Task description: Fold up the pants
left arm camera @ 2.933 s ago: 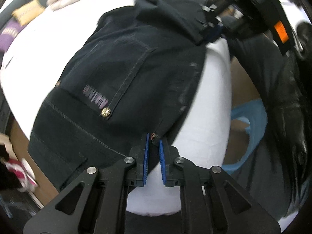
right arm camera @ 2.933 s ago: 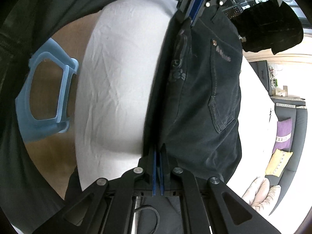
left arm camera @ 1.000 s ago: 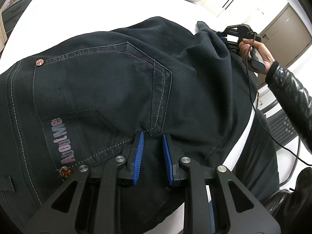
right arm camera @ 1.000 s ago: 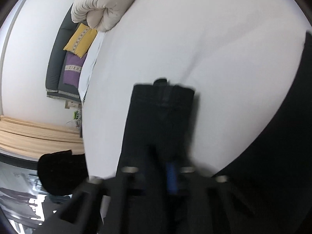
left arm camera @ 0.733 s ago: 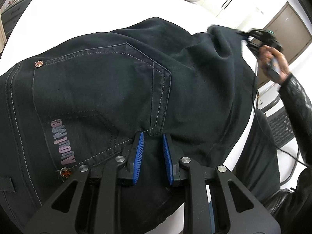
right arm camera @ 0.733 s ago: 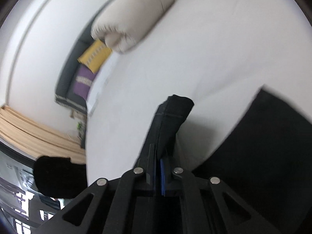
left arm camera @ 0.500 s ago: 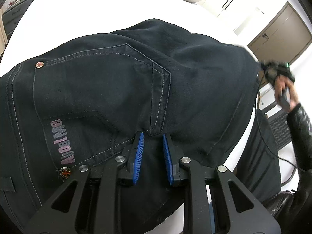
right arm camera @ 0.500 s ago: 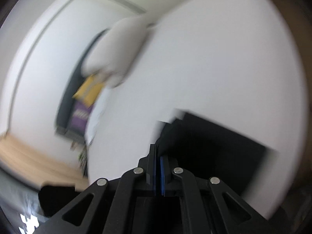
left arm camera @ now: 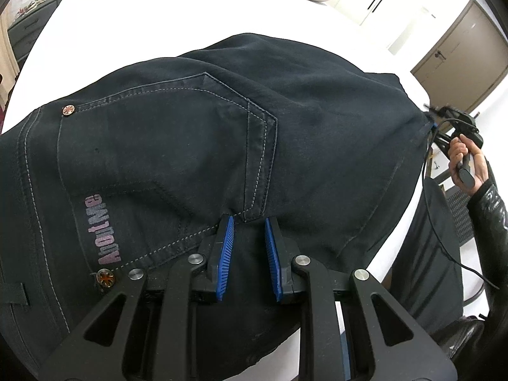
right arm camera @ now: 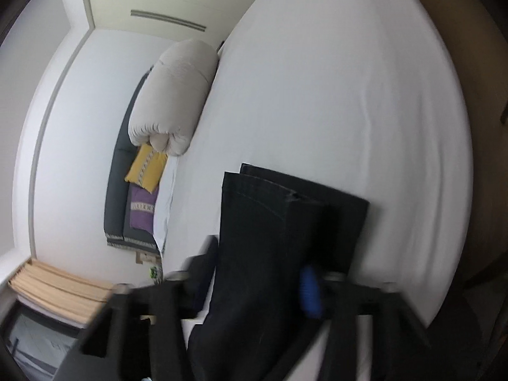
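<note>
Two grippers over one pair of dark pants (left arm camera: pixel 197 146) on white bed (left arm camera: pixel 152 25). L gripper (left arm camera: pixel 249 241) released, jaws apart just above seat, pocket corner directly ahead of tips. R gripper (right arm camera: pixel 254 285) blurred; jaws look spread w/ leg hems (right arm camera: pixel 285 209) lying ahead, can't tell for sure. Step: legs laid out, lengthwise fold prob. done. Long axis runs from waist, left of L gripper, toward R; hems point away. Next: regrip hems, carry to waist.

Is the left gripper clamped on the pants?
No: the left gripper is open, its blue pads apart above the pants.
</note>
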